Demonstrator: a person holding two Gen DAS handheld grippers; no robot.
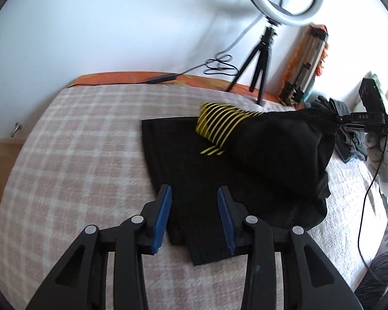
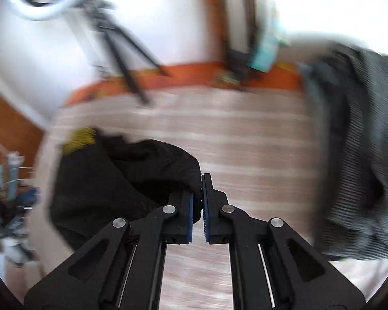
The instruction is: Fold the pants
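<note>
Black pants [image 1: 207, 165] with yellow stripes [image 1: 217, 126] lie on the checked bedspread [image 1: 77, 155]. My left gripper [image 1: 195, 193] is open, its blue pads either side of the pants' near edge, just above the cloth. My right gripper [image 1: 349, 121] is shut on one end of the pants and holds it lifted at the right, so the cloth hangs in a slope. In the blurred right wrist view the right gripper [image 2: 200, 193] pinches black cloth [image 2: 121, 178] between its pads.
A ring light on a black tripod [image 1: 258, 64] with its cable stands at the bed's far edge. A folded stand [image 1: 305, 64] leans on the wall. A pile of grey striped clothes [image 2: 357, 155] lies at the right. A wooden bedside edge [image 1: 0, 160] is at left.
</note>
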